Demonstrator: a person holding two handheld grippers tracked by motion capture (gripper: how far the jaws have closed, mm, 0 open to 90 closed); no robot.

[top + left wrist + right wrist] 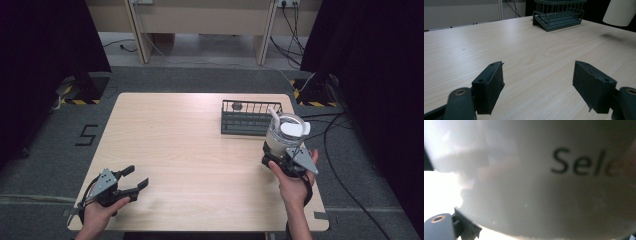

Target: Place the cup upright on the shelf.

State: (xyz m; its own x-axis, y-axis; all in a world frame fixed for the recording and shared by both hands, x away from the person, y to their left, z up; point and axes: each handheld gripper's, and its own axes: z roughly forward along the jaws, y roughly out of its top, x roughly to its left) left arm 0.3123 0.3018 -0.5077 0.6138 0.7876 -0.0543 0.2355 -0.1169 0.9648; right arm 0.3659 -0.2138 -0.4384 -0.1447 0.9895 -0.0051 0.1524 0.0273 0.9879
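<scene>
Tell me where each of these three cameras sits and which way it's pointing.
High view: above the person's side, looking forward and down on the pale wooden table; both forearms, left gripper and right gripper show.
Left gripper view: rides the left gripper, looking across the table between its open jaws toward the dark wire basket.
Right gripper view: pressed close to a frosted white lidded cup.
Shared: high and left views both show the basket.

Grey carpet floor [200, 80] beyond the left gripper [131, 181]; black curtains [45, 50] flank it; pale wooden furniture [200, 20] behind.

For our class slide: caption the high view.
Right gripper holds a white cup near a wire basket; left gripper open.
</scene>
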